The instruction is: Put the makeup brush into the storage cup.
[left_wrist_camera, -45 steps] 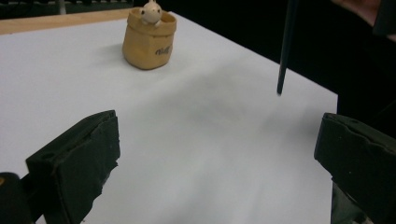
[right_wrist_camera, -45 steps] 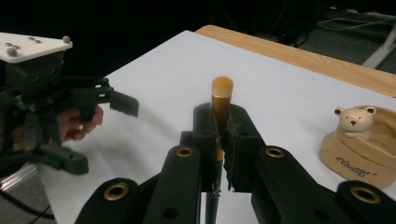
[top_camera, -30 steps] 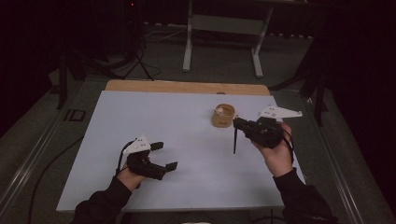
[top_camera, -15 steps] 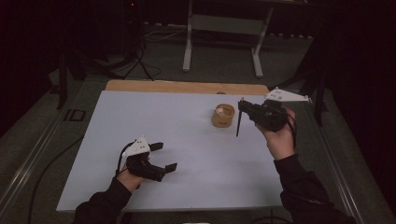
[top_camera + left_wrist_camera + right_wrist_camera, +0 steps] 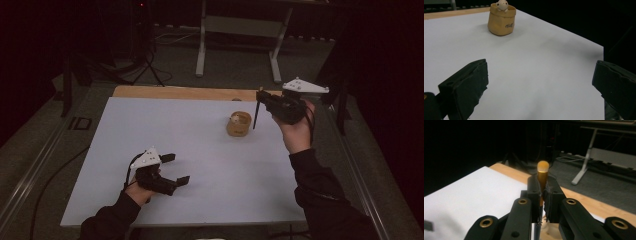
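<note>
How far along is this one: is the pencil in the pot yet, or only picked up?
Done: the right gripper is shut on the pencil, raised off the table beside the pot. In hand: the pencil hangs roughly upright, tip just right of the pot, not inside it. Left, if the pot is the goal: bring it over the opening and release. The left gripper rests open near the front edge, holding nothing.

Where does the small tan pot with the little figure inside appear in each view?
High view: the tan pot stands right of centre on the white table, beside the raised right hand-held gripper.
Left gripper view: top, left of centre.
Right gripper view: cannot tell; the jaws cover that area.
Shared landmark: the table's wooden far edge.
</note>
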A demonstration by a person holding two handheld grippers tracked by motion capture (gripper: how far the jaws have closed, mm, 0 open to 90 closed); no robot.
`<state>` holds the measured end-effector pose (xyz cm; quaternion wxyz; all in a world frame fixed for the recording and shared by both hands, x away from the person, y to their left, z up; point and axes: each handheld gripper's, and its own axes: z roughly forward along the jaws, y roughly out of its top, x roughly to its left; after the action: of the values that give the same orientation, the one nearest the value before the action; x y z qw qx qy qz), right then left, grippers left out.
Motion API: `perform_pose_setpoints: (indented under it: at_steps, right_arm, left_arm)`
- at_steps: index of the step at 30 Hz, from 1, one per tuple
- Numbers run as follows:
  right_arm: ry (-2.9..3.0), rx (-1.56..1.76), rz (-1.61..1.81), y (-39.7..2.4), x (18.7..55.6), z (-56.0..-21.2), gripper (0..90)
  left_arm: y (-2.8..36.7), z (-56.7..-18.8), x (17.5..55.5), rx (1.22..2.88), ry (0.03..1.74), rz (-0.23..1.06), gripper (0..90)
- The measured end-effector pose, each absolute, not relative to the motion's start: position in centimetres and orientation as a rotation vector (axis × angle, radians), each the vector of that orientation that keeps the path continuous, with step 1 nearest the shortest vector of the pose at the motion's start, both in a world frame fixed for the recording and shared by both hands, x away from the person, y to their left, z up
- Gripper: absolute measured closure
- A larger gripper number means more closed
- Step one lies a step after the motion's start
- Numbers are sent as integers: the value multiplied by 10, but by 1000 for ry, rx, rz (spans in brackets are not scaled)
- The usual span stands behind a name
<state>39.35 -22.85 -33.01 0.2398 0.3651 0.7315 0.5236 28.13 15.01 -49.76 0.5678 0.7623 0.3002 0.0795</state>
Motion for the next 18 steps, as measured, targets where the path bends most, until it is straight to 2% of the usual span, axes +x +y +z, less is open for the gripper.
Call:
perform_pose_setpoints:
  at_steps: [18]
  right_arm:
    - [1903,1048,1450,-229,433,-315,840]
  left_arm:
    - [153,-497,281,1787,694,223,11]
